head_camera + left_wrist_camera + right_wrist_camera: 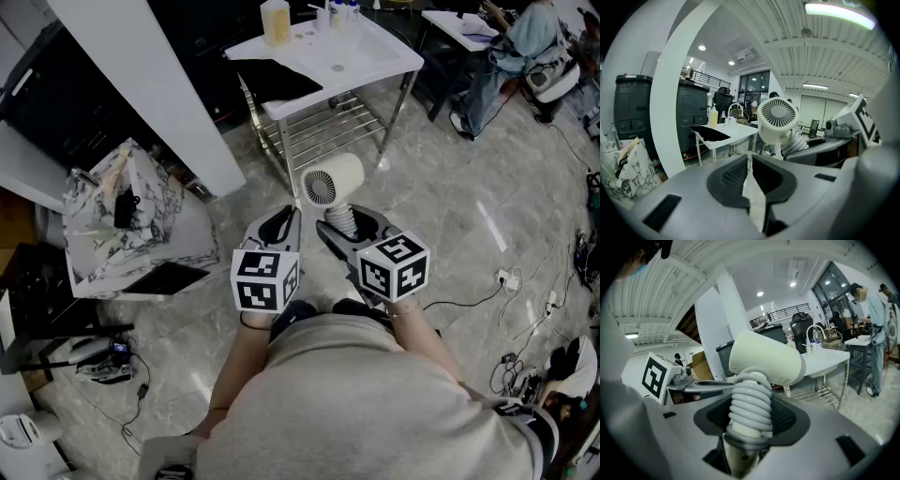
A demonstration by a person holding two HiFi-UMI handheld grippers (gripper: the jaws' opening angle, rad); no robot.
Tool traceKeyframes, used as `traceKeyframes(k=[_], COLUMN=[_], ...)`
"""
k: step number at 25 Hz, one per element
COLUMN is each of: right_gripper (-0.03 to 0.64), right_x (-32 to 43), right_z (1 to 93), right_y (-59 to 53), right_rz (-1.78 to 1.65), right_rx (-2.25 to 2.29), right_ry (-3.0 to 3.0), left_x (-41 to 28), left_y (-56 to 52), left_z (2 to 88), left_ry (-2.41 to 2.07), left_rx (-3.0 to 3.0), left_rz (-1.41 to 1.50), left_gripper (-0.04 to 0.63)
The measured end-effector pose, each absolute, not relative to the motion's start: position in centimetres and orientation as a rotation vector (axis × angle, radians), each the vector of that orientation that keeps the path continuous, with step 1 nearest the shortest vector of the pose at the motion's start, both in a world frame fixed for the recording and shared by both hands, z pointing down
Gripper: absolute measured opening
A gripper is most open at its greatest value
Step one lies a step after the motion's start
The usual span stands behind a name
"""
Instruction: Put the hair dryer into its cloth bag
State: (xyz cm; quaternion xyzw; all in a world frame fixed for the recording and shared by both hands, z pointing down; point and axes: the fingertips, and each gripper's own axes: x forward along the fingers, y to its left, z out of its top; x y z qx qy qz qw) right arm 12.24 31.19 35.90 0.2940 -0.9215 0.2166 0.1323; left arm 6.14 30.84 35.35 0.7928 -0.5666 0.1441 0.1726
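A cream hair dryer [330, 181] stands upright in my right gripper [345, 230], its grille toward me. The jaws are shut on its handle, which is wrapped in a coiled grey cord [750, 401]; the dryer's body [768, 359] rises just above the pads. My left gripper [281, 225] hangs beside it on the left, shut with nothing between its jaws, and the left gripper view shows the dryer [777, 119] up and to the right of its tips [750, 159]. A black cloth bag [275, 80] lies flat on the near left corner of a white table [366, 56] ahead, also seen as the dark cloth [710, 133].
The table has a wire shelf [323, 127] underneath and a bottle [275, 21] on top. A white pillar [159, 84] stands left of it, with a marble-patterned bag [131, 206] lower left. A person [525, 42] sits at a desk upper right. Cables [525, 309] trail on the floor at right.
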Motion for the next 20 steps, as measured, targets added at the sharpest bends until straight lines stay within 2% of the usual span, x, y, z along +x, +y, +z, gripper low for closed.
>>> traceKeyframes(k=[20], right_gripper=[0.229], right_x=[12.2], right_z=[37.4], right_y=[29.6], right_rz=[0.677], right_rx=[0.902], right_ry=[-2.62], left_x=[5.9], left_y=[29.2], left_z=[36.1], left_ry=[-1.493], left_rx=[2.265], left_rz=[0.287], left_gripper=[0.031])
